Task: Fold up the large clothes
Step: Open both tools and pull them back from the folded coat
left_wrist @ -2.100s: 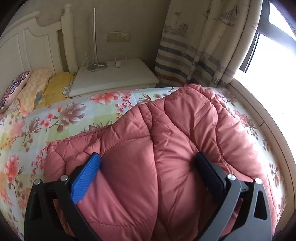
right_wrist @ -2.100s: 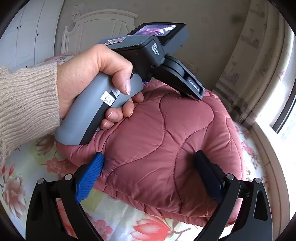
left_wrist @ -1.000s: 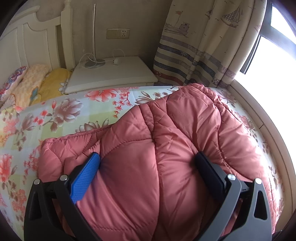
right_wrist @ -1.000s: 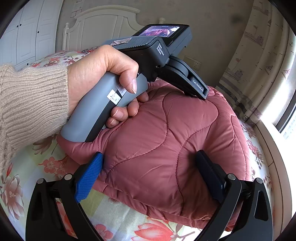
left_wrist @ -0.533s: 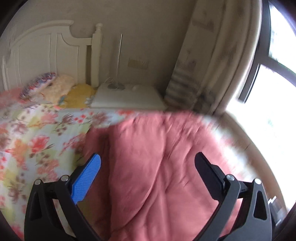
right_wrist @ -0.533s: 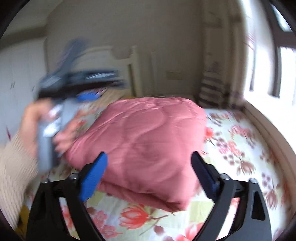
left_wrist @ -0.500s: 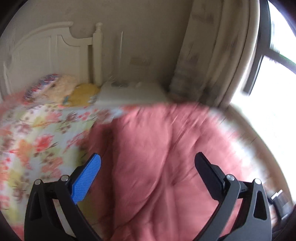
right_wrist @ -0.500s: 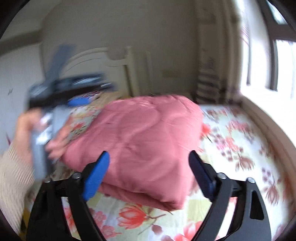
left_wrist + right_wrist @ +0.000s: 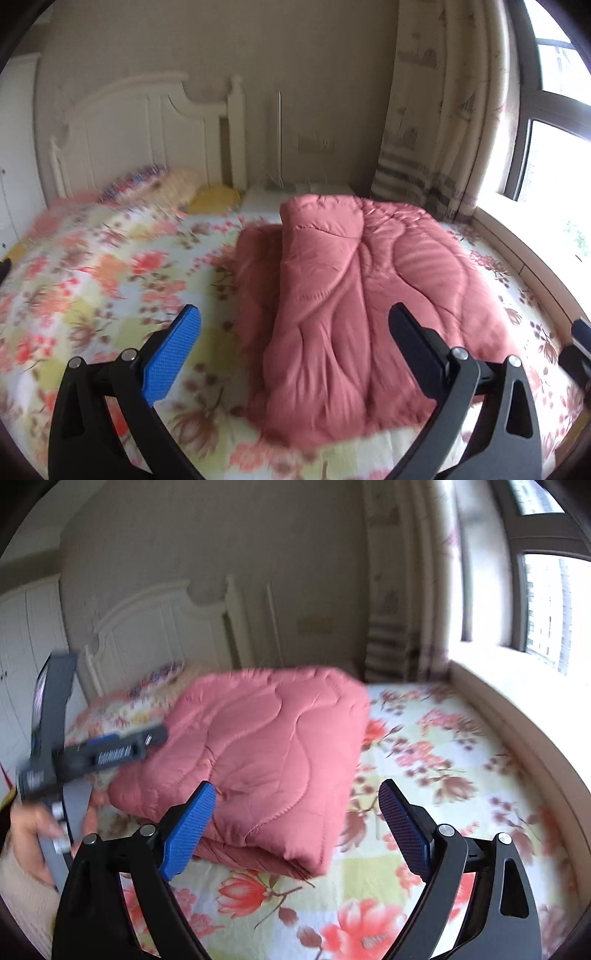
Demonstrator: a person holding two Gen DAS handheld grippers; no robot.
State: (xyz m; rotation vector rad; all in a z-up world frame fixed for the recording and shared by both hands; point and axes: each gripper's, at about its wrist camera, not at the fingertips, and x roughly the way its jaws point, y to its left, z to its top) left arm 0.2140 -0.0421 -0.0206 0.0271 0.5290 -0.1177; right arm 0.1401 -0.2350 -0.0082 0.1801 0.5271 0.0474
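The pink quilted coat (image 9: 354,295) is lying folded into a thick, puffy bundle on the floral bed (image 9: 92,280), toward the window side. Motion is blurring the pillows and headboard, and the left hand (image 9: 26,830) is showing only partly at the right view's edge. The left gripper (image 9: 291,332) is standing wide open, holding nothing. The right gripper (image 9: 295,812) is opening, empty. A second ago both were straddling the coat; now both are hanging back, clear of it.
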